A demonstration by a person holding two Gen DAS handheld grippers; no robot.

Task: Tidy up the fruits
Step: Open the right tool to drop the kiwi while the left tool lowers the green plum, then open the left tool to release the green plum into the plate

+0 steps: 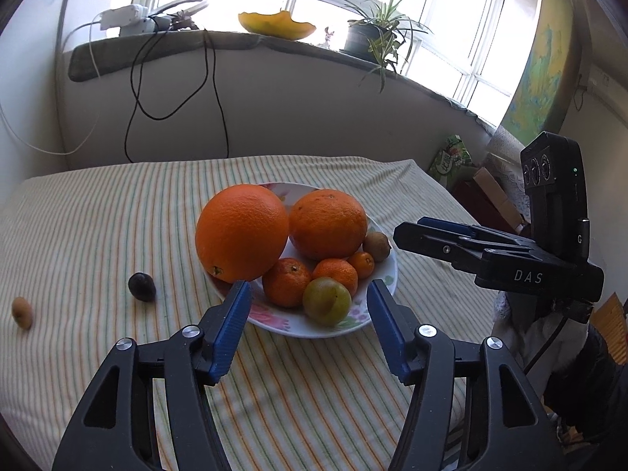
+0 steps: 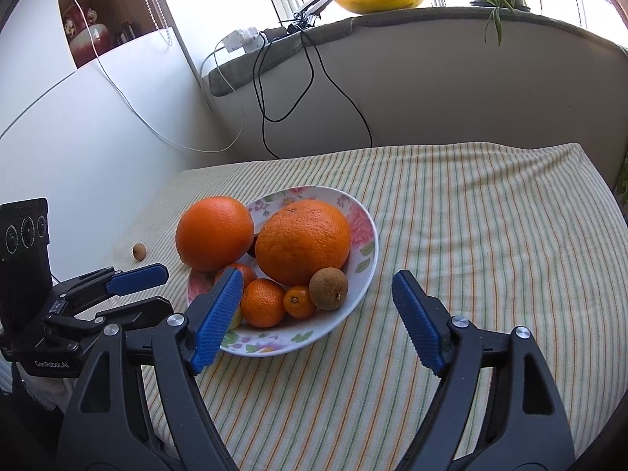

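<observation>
A floral white plate (image 1: 386,274) (image 2: 365,212) on the striped cloth holds two big oranges (image 1: 241,231) (image 2: 302,241), several small mandarins (image 1: 286,282) (image 2: 262,302), a green plum (image 1: 326,301) and a brown kiwi-like fruit (image 1: 376,246) (image 2: 329,288). A dark plum (image 1: 142,286) and a small tan fruit (image 1: 21,312) (image 2: 139,251) lie on the cloth left of the plate. My left gripper (image 1: 308,294) is open and empty, just in front of the plate. My right gripper (image 2: 314,290) is open and empty at the plate's near right side; it also shows in the left wrist view (image 1: 431,231).
The striped tablecloth (image 2: 490,235) covers the table up to a wall with hanging black cables (image 1: 172,90). The windowsill holds a yellow bowl (image 1: 276,23) and a potted plant (image 1: 373,35). Boxes and bags (image 1: 482,192) stand off the table's right side.
</observation>
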